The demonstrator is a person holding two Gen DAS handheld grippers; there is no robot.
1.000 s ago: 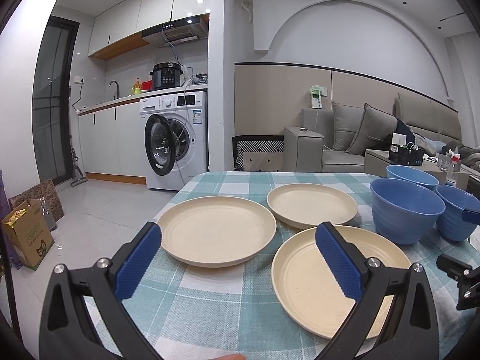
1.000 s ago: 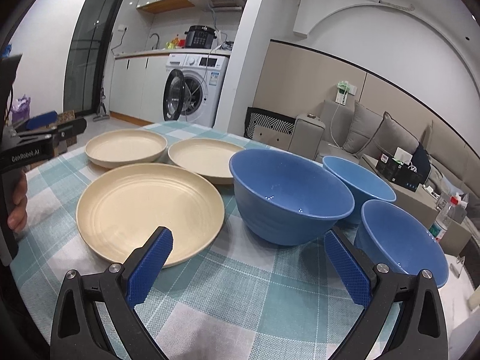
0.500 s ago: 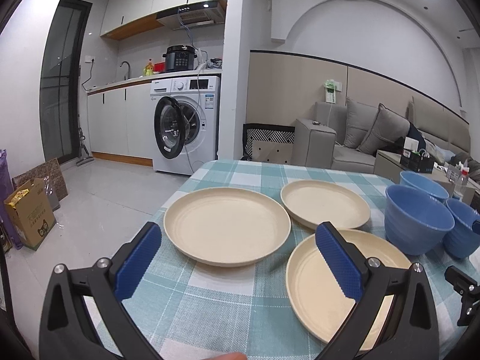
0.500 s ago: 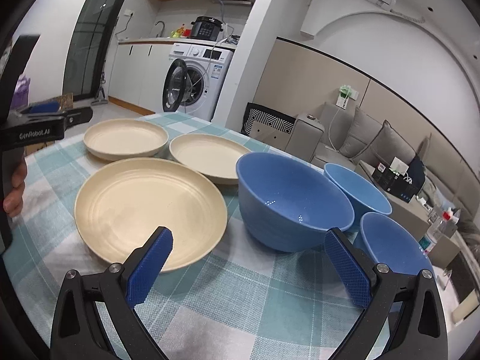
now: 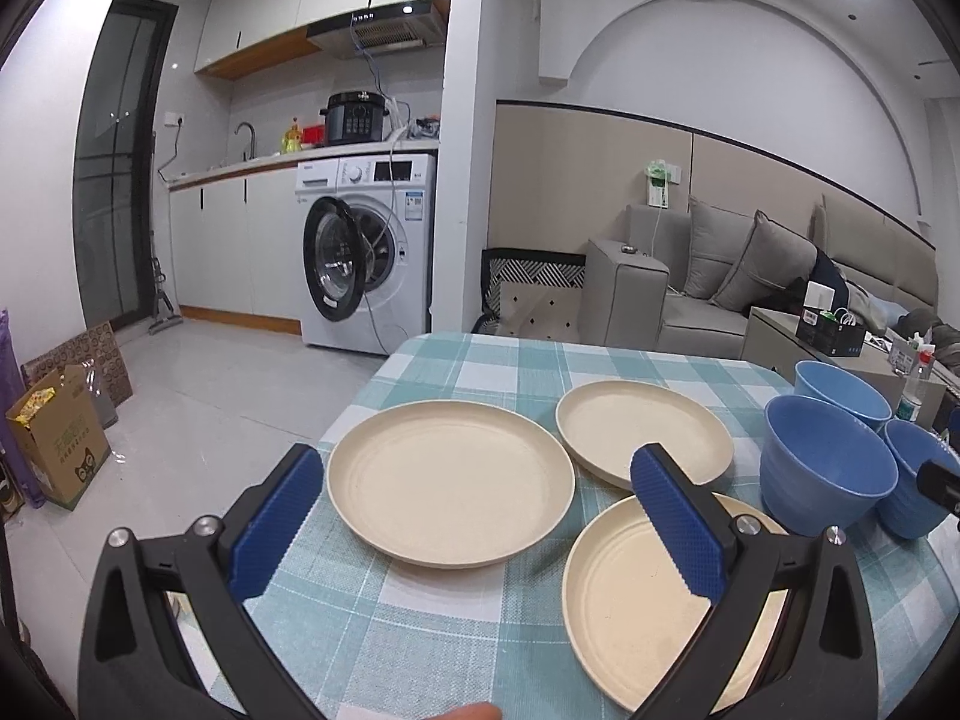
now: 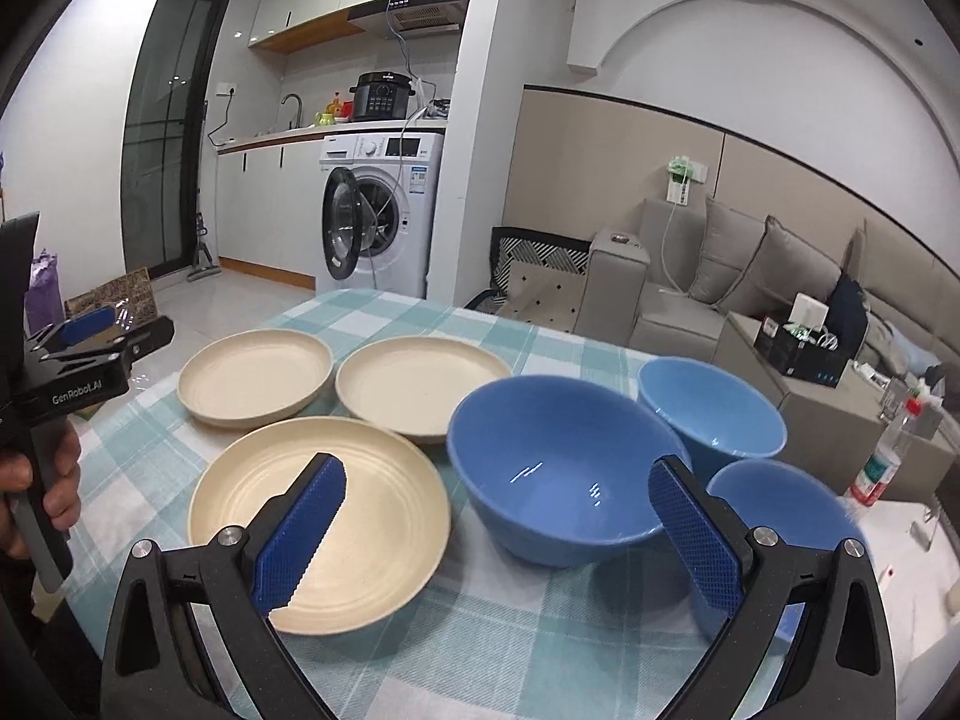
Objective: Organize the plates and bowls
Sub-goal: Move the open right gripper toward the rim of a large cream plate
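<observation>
Gleaming round plates (image 5: 450, 486), glossy bowls (image 6: 564, 468)

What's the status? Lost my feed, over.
Both tongs open, empty: left, right. Three cream plates and three blue bowls sit apart on the table, none stacked. Nothing in the way.

Left gripper (image 5: 477, 525) level and low, jaws spread wide, nothing between pads; right gripper (image 6: 495, 531) likewise wide apart and unloaded; left hand (image 6: 36, 480) wrapped round its gripper's handle at frame edge.
</observation>
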